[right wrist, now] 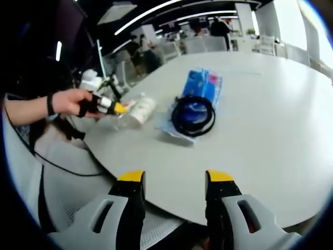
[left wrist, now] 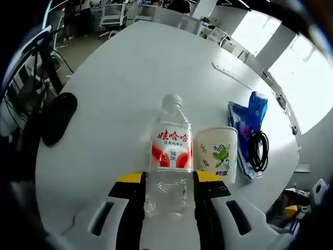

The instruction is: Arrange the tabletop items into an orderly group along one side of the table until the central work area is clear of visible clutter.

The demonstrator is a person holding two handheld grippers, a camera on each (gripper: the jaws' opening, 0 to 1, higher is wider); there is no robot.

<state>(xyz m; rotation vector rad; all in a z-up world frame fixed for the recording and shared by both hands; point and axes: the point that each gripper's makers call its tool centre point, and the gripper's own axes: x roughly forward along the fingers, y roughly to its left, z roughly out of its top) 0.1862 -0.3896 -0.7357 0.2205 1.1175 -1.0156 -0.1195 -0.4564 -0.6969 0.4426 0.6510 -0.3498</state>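
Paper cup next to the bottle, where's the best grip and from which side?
Take the paper cup across its mid-wall, coming from its open side away from the water bottle. It stands upright right beside the bottle, which the left gripper holds, and the black cable coil lies on its other flank, so probably come in slightly high.

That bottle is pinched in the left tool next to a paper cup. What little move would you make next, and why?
Probably open the left tool and let go: the bottle already stands upright beside the cup, near the blue packet and cable, so it looks grouped.
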